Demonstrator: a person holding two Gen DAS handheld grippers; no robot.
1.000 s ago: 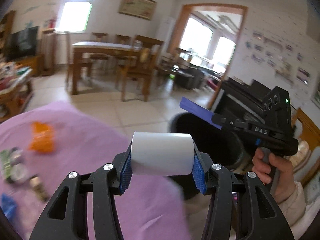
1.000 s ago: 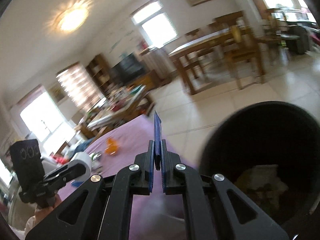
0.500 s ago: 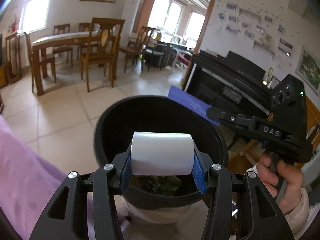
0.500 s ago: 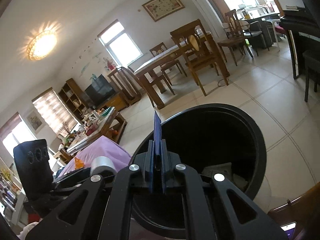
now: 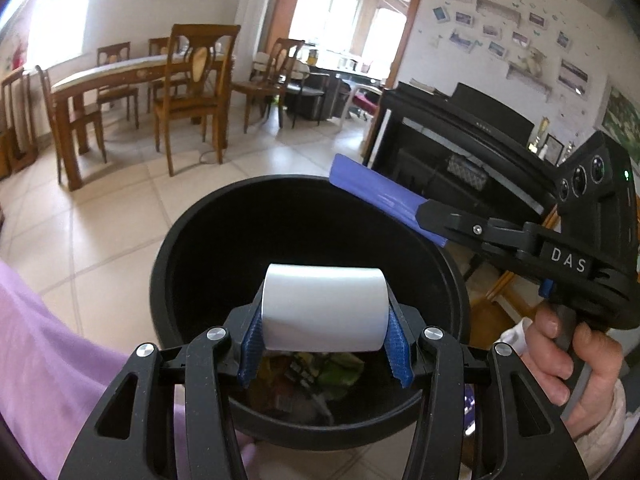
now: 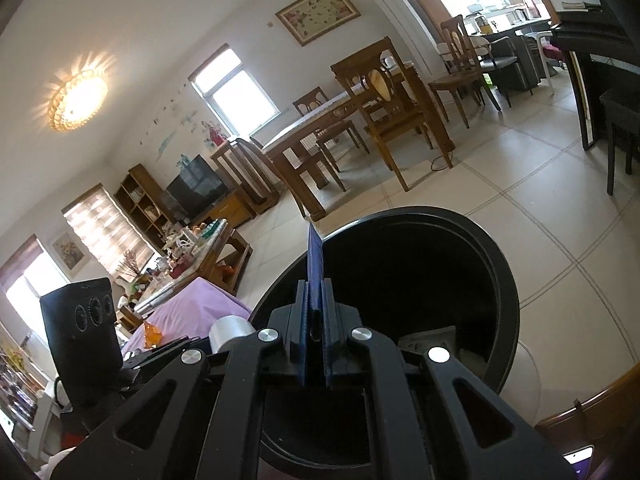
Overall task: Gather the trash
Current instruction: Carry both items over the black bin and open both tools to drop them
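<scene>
My left gripper [image 5: 324, 322] is shut on a white cylinder [image 5: 324, 304] lying crosswise between its blue pads, held over the mouth of a black trash bin [image 5: 172, 240]. Wrappers [image 5: 320, 372] lie at the bin's bottom. My right gripper [image 6: 316, 320] holds a thin flat blue piece [image 6: 315, 264] on edge above the bin's [image 6: 500, 280] near rim; its jaws are opening while the piece still sits between the pads. In the left wrist view the right gripper [image 5: 430, 216] reaches in from the right with the blue piece [image 5: 372, 192] jutting over the rim.
A purple-covered table [image 5: 40, 360] borders the bin on the left, with an orange wrapper [image 6: 152, 334] on it. A black piano [image 5: 460, 140] stands behind the bin. A wooden dining table and chairs [image 5: 180, 80] stand across the tiled floor. A person's hand [image 5: 568, 360] grips the right handle.
Both grippers swung from the purple table to above the bin and sank a little. The white cylinder and the blue piece stayed in the jaws.
</scene>
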